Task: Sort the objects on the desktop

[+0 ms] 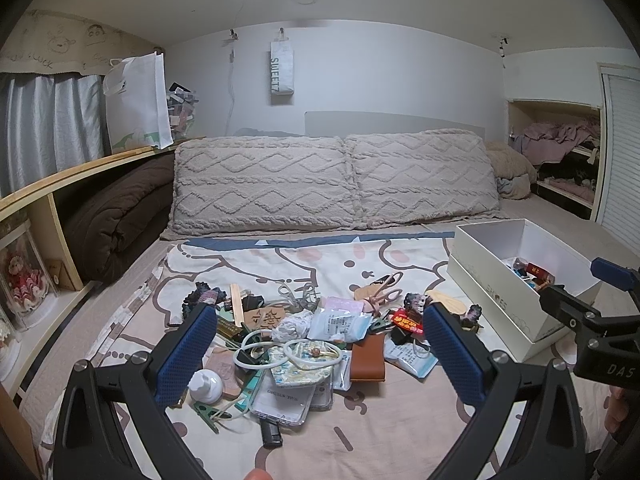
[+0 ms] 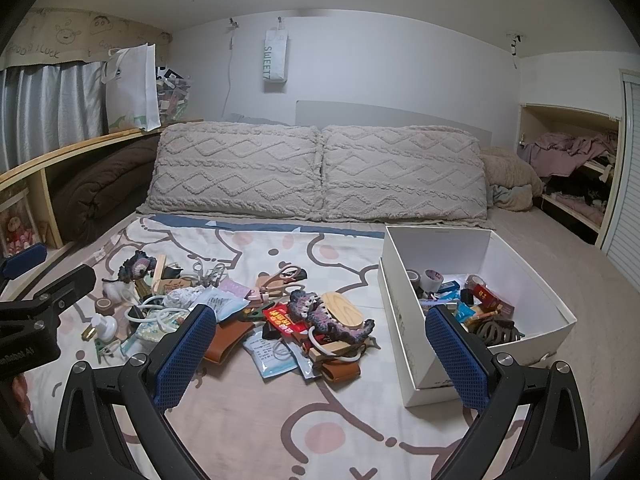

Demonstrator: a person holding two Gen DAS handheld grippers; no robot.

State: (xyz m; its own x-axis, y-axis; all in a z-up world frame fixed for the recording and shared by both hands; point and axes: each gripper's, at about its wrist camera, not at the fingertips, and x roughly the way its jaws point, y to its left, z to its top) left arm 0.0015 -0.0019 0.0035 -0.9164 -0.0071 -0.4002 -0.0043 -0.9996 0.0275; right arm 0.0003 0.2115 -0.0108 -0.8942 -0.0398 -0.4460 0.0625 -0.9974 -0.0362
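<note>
The pile of small things (image 1: pixel 304 332) lies on the blanket just ahead of the left gripper (image 1: pixel 320 344), whose jaws stand wide apart around nothing. From the right gripper (image 2: pixel 320 344), likewise spread and empty, the pile sits ahead and to its left, and the white shoe box (image 2: pixel 524 264) ahead and to its right, already holding tape rolls, a red packet and hair clips.

Most of the pile looks light. The foil sachets (image 1: pixel 338 322) are thin, slick and floppy, best pinched by an edge. The brown leather case (image 1: pixel 367 358) is stiffer and would take a grip across its narrow side. The scissors (image 1: pixel 382 292) are hard and would probably be safest held by the closed blades or the handle loop. The white cord (image 1: pixel 288 354) is limp and may drag neighbours along. The small white bottle (image 1: pixel 206 386) is round and could roll.

The cartoon-print blanket (image 2: pixel 256 420) is soft bedding, so things will sink and tilt when pressed. Beyond lie two knitted pillows (image 2: pixel 320 172), a shelf to the left, and a clothes nook to the right.
</note>
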